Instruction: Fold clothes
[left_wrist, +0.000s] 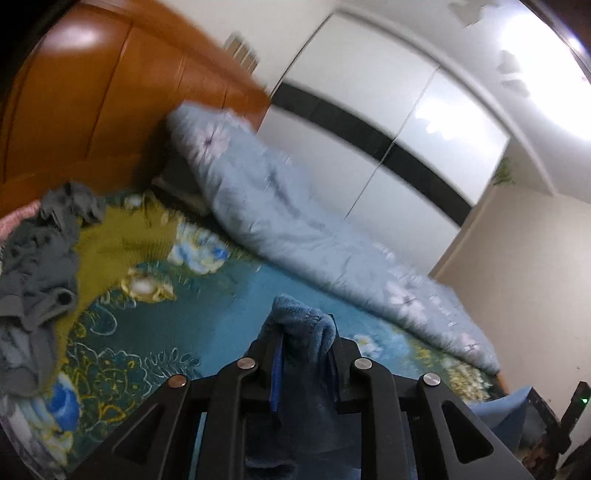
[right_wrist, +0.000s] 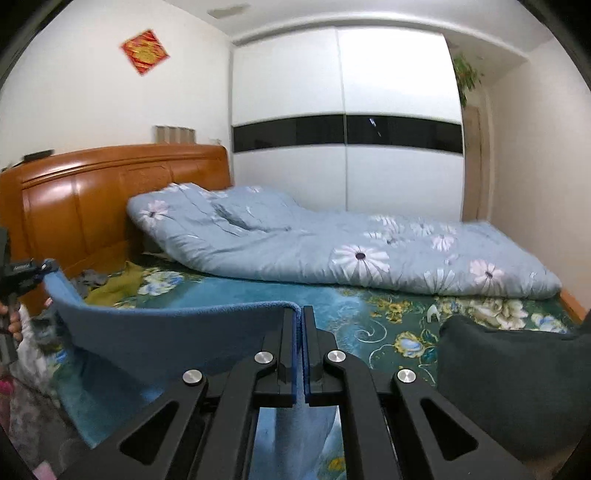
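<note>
Fleece garment, soft and limp, sags between left gripper and right gripper, both clamped on its top edge.

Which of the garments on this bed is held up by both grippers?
The fluffy blue fleece garment, stretched between left gripper and right gripper. The crumpled grey garment and olive-green one lie loose.
</note>
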